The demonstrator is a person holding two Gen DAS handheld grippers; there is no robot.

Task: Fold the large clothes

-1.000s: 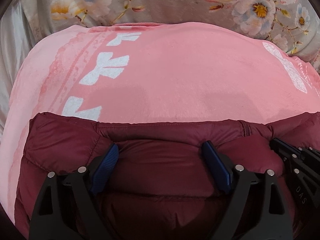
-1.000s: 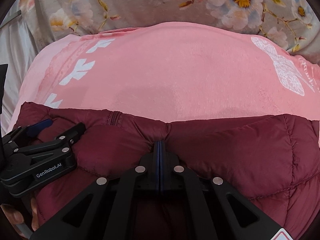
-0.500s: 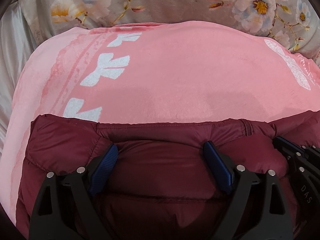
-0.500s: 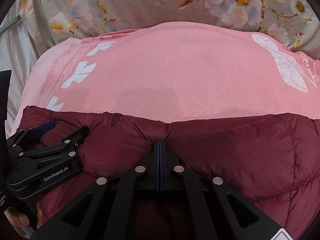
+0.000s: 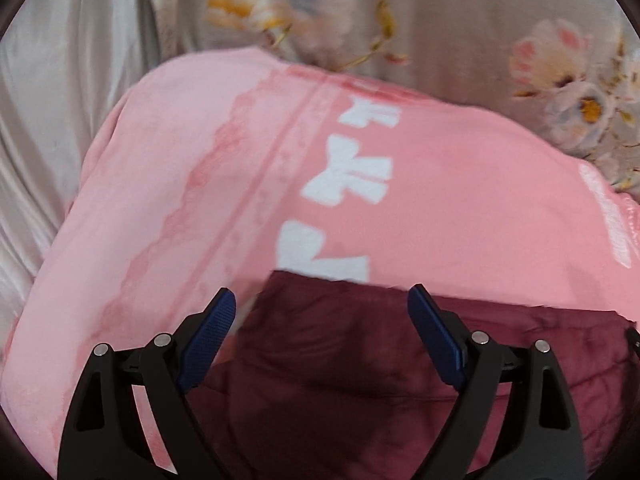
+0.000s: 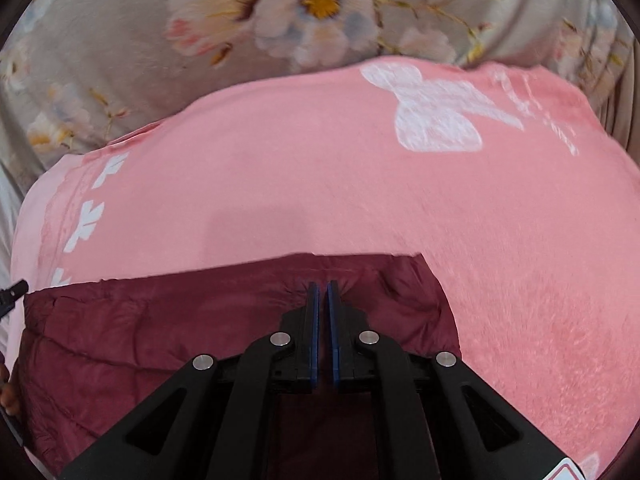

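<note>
Dark red and puffy, the jacket [image 6: 168,340] lies on the pink blanket [image 6: 320,200], at the near edge of it, right under my two tongs. It is soft and has stitched lines across it.

My right tongs [image 6: 323,292] are almost pressed together, with just a thin gap between the blue pads [image 6: 313,320]. The far edge of the jacket puckers right at their tips, so they seem to pinch a bit of the cloth (I cannot see the cloth between the pads).

My left tongs [image 5: 322,314] are spread wide. Their blue pads [image 5: 208,336] sit apart above the left corner of the jacket, and I cannot tell if they touch it. This view is blurry.

The blanket has white bows [image 5: 348,172] in a row down its left side and one big white bow [image 6: 436,116] at the far right. Past the blanket is a grey sheet with flowers [image 6: 280,12]. A shiny pale cloth [image 5: 60,100] lies off to the left.
</note>
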